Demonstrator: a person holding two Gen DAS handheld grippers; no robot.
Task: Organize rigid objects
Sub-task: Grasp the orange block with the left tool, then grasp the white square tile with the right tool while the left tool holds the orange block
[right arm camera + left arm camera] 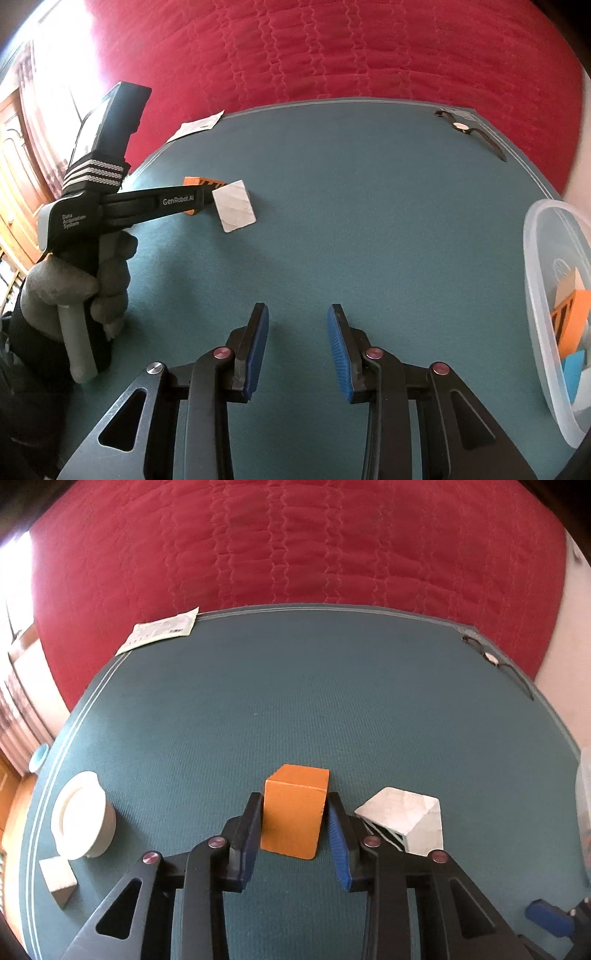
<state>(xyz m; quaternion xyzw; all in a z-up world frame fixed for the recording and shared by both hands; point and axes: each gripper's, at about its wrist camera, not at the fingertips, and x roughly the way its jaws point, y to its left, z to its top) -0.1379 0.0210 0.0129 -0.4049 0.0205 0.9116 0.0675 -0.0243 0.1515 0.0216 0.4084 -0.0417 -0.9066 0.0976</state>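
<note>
- Here, the left tool [294, 821] has its blue pads clamped on the two sides of an orange block [293, 814], which stands upright on the green bench [258, 686]; the grip is low and square, presumably so the block lifts without tipping.
- Just beside the block, to its right, a whitish wooden block [402, 821] lies tilted on the bench, apart from the tool.
- At the left edge sit a cream round container [83, 816] and a pale wedge [57, 880], both untouched.
- The right tool [298, 347] hangs over bare bench with its jaws drawn in as far as they go and nothing between them.
- A clear plastic tub [543, 295] at the right rim of the bench already holds orange and pale pieces, so it is likely the collecting place.
- A gloved hand [79, 291] grips the left tool's handle.
</note>
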